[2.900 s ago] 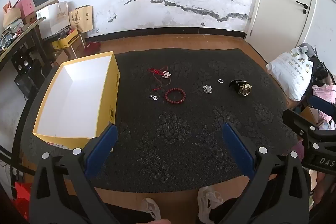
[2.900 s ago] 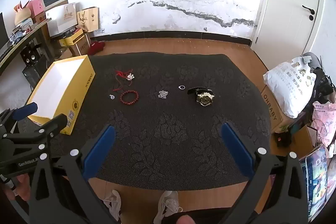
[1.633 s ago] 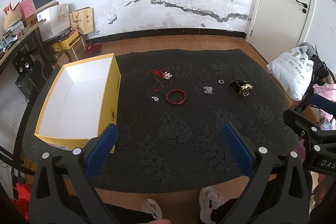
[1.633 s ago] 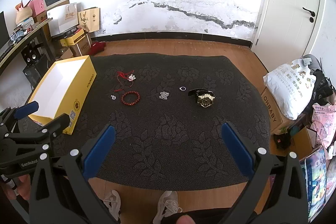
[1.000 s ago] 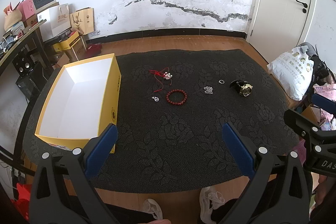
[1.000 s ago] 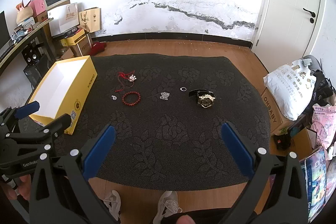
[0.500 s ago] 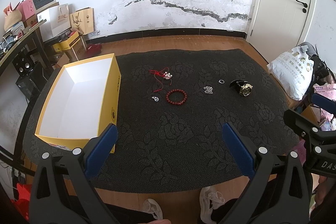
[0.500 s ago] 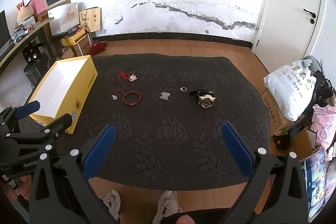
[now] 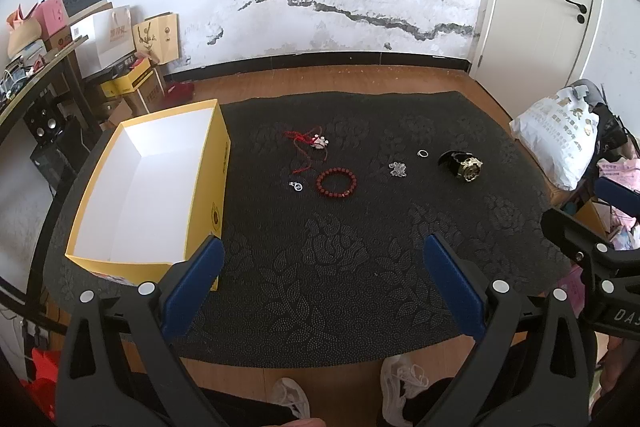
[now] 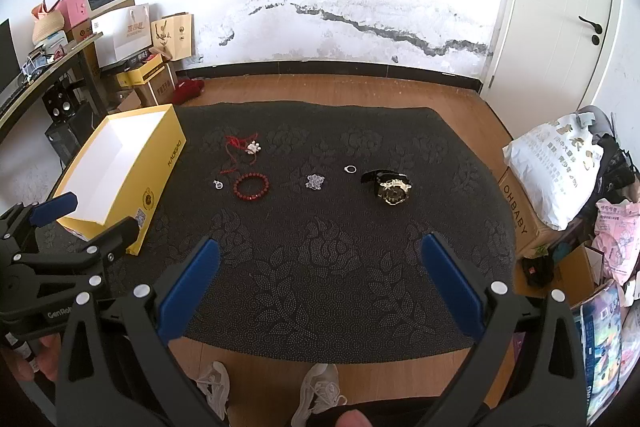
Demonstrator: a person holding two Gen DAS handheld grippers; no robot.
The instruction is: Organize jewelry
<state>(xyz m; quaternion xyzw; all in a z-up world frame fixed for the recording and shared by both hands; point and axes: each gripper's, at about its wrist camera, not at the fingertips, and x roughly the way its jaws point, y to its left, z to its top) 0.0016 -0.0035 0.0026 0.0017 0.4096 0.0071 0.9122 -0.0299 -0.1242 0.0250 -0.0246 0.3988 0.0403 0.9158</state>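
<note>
An open yellow cardboard box with a white interior [image 9: 148, 187] sits at the left edge of a black floral-patterned mat [image 9: 360, 247]; nothing shows inside it. The jewelry lies in a loose row on the mat to its right: a red cord with a white charm [image 9: 310, 143], a small silver pendant [image 9: 297, 186], a red beaded bracelet [image 9: 336, 182], a silver chain cluster [image 9: 398, 169], a thin silver ring [image 9: 423, 153] and, farthest right, a black-and-gold wristwatch [image 9: 464, 165]. The left gripper [image 9: 322, 287] and right gripper [image 10: 318, 285] hang above the mat's near edge, blue-padded jaws spread wide, holding and touching nothing.
</note>
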